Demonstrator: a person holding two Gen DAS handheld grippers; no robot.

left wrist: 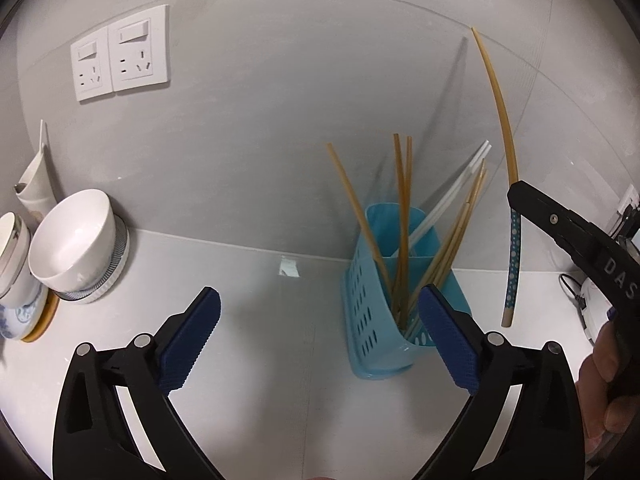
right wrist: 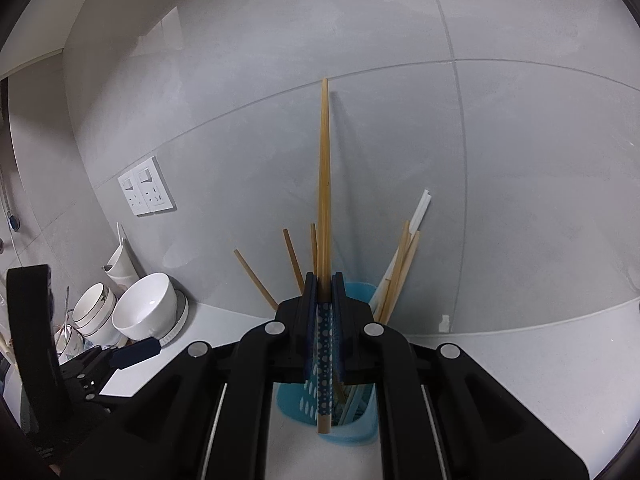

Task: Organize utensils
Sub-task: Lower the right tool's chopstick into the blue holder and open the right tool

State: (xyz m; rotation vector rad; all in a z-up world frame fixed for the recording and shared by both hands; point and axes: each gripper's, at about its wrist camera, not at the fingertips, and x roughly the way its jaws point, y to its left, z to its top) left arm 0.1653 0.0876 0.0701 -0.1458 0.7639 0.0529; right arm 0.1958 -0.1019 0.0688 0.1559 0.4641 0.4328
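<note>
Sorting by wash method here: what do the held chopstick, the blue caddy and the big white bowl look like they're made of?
Chopstick in the right hand-held gripper: probably bamboo or wood, matte tan, with a blue dotted printed handle end.
Blue caddy: moulded plastic, judging by its uniform colour and slotted walls.
White bowl: glazed ceramic, glossy highlights.

Surface: white countertop [left wrist: 256,280], meeting a grey tiled wall at the rear.
Holder: blue perforated utensil caddy [left wrist: 372,320] standing on the countertop near the wall.
Dishes: white bowl [left wrist: 72,240] tilted on a ribbed dish, left side.
Adjacent: stacked cups [left wrist: 12,264] just beside the bowl.
</note>
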